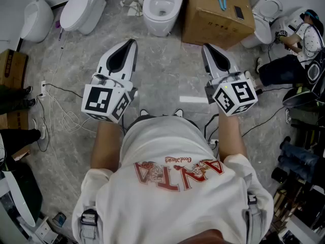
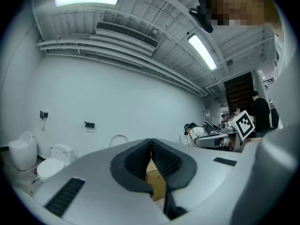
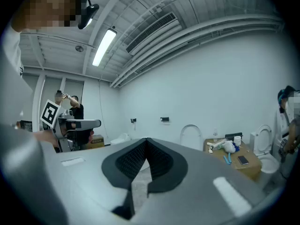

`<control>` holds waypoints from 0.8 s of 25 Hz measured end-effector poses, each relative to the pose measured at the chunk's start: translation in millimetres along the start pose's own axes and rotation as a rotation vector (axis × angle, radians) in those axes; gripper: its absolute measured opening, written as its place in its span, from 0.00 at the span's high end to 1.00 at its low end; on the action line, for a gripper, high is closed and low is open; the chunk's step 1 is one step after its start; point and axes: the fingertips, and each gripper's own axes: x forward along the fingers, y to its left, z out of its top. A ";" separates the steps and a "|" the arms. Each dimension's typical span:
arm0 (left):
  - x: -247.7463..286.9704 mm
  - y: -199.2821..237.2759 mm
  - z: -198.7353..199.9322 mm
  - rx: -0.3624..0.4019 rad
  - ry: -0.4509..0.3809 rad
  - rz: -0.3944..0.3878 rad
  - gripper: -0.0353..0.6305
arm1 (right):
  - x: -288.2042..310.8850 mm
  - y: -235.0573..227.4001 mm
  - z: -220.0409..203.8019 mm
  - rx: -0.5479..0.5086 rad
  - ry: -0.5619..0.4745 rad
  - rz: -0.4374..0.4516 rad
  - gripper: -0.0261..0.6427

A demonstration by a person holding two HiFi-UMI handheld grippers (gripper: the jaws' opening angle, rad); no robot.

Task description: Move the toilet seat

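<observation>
**Head view inventory: toilet seat straight ahead, both claws shut and empty**

1. Toilet seat (image 3: 190, 126): white and arch-shaped, standing upright against the wall at the back of the middle toilet (image 1: 161, 6). Whether the arch is the ring or the lid cannot be told. The bowl below it is open. It lies straight ahead of the wearer, between the lines of the two claws and well apart from both.
2. Left claw (image 1: 133, 42): held level, jaws together, ribbed pads meeting along their tips, nothing between them. Its marker cube sits at the rear, over the wearer's forearm.
3. Right claw (image 1: 205, 48): held level, jaws together, nothing between them. It is beside the left claw but apart from it.
4. Cardboard box (image 1: 216, 19): just right of the middle toilet. On top lie a phone (image 1: 238, 12), a blue tool (image 1: 222, 3) and small white items.
5. Closed-lid toilet (image 1: 81, 9): left of the middle toilet. A further white fixture (image 1: 36, 19) is at the far left.
6. Right-hand toilet (image 1: 263, 32): beyond the box, seat ring raised.
7. Seated person (image 1: 299, 44): at the right edge, near the right-hand toilet.
8. White cables (image 1: 56, 113): looped on the grey stone-pattern floor (image 1: 167, 75), on the left side.
</observation>
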 end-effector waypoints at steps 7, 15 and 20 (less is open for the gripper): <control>-1.9 7.7 -1.7 -0.002 0.006 0.000 0.93 | 7.0 5.7 1.9 -0.024 -0.006 -0.004 0.96; -3.5 12.0 -5.2 -0.015 0.002 -0.006 0.93 | 8.5 10.7 2.1 -0.001 -0.022 0.007 0.96; -7.3 17.2 -6.3 -0.023 0.005 -0.016 0.93 | 11.2 15.4 4.9 0.019 -0.031 0.008 0.96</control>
